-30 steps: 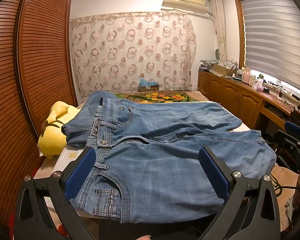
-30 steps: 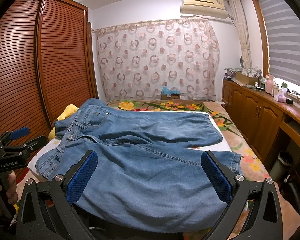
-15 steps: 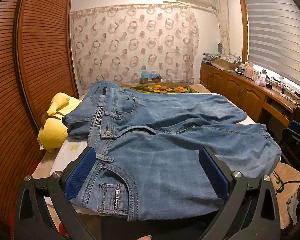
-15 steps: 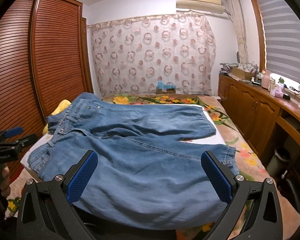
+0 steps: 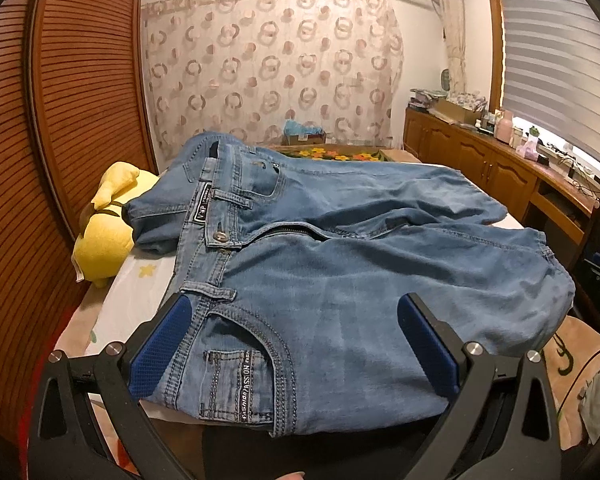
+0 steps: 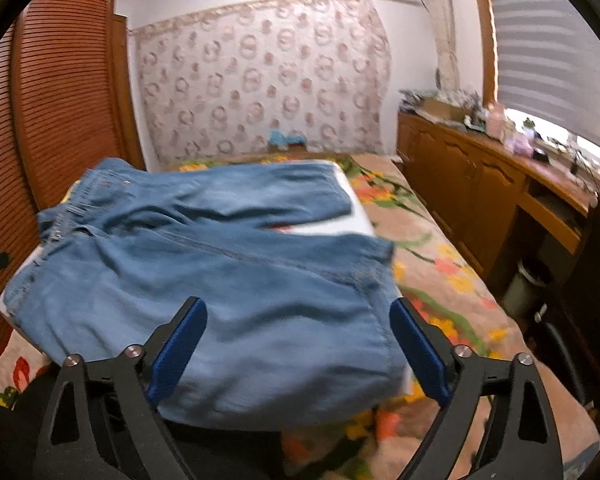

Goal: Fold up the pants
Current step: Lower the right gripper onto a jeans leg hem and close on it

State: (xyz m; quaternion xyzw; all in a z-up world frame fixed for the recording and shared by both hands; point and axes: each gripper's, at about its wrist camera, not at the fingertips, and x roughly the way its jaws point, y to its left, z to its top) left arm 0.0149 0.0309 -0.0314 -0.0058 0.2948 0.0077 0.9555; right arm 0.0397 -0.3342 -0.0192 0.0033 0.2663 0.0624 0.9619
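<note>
Blue jeans (image 5: 340,264) lie spread flat on a bed, waistband to the left, both legs running right. My left gripper (image 5: 296,348) is open and empty, just above the near front pocket by the waist. In the right wrist view the jeans (image 6: 220,280) show again, blurred. My right gripper (image 6: 298,354) is open and empty, just above the near leg close to its hem end. The near leg's edge hangs toward the bed's front.
A yellow plush toy (image 5: 104,232) lies at the bed's left edge by the brown slatted wardrobe (image 5: 60,140). A wooden cabinet (image 5: 500,168) with clutter runs along the right wall. The flowered bedspread (image 6: 440,264) shows right of the jeans. A patterned curtain hangs behind.
Both grippers have moved forward and down toward the jeans. The right view has swung right and blurred with motion. Both stay open.
</note>
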